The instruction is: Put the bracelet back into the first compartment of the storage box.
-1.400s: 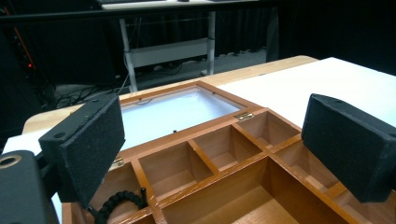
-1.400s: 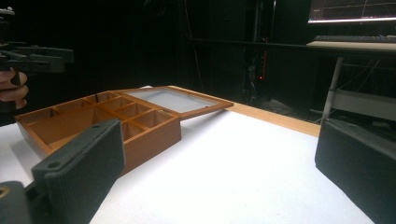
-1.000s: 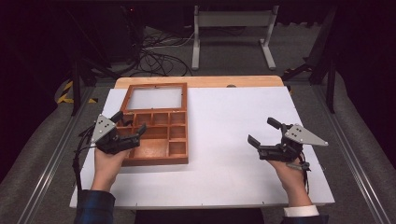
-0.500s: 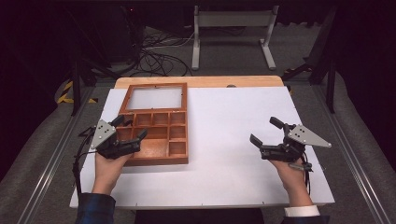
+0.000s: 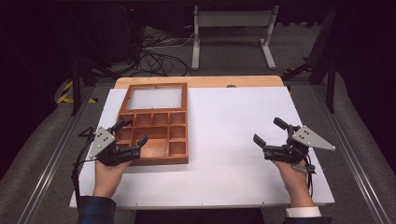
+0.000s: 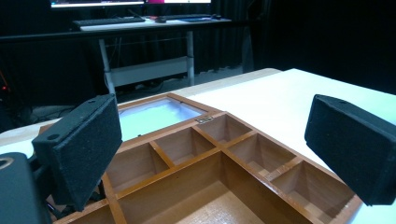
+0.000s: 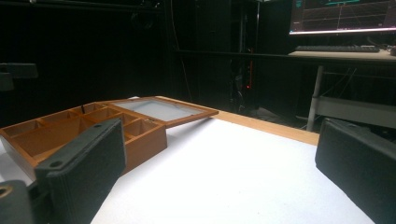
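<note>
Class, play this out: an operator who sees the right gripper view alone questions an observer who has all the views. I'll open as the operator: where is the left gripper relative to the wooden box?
Observer: The left gripper is at the wooden box's near left corner, jaws open.
Operator: Anything inside the box?
Observer: The compartments seen in the left gripper view are empty.
Operator: And my own gripper?
Observer: The right gripper is open above the white sheet, well apart from the box.

box (image 5: 156, 140): glossy varnished wood | table (image 5: 233, 140): matt white, smooth
</note>
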`<action>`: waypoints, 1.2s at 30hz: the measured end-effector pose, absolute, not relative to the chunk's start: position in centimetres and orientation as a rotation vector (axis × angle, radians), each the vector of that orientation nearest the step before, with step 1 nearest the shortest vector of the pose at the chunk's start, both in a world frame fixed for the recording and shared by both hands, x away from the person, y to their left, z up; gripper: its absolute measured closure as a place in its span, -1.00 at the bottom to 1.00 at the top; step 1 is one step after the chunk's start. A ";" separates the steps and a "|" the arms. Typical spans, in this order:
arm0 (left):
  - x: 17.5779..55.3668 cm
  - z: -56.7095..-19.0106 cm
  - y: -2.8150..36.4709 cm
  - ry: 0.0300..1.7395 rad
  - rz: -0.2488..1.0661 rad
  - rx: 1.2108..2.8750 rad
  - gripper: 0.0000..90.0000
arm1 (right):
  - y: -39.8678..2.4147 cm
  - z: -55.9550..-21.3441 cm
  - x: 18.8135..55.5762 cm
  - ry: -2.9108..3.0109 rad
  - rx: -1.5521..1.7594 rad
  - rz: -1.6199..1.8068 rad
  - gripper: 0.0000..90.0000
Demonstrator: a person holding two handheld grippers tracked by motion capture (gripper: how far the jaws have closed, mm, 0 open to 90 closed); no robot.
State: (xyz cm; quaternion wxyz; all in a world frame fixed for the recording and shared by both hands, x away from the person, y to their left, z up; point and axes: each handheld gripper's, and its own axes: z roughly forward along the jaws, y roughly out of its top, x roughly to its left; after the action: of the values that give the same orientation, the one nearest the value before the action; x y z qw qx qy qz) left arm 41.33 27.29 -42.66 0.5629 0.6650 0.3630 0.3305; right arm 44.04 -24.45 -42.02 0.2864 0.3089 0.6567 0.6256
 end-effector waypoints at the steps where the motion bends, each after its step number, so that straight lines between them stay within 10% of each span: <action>1: 41.2 -42.7 27.3 0.851 0.778 1.567 -0.90 | -24.5 -42.0 44.0 1.756 0.826 1.674 -0.94; 36: 40.3 -44.0 27.6 0.798 0.764 1.558 -0.90 | -25.1 -43.8 43.3 1.740 0.840 1.658 -0.95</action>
State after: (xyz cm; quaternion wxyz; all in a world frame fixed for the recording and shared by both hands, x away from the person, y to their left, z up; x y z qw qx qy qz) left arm 40.27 27.65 -43.98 0.5775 0.6659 0.3412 0.3266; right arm 43.27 -25.11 -43.80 0.2937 0.3154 0.6533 0.6225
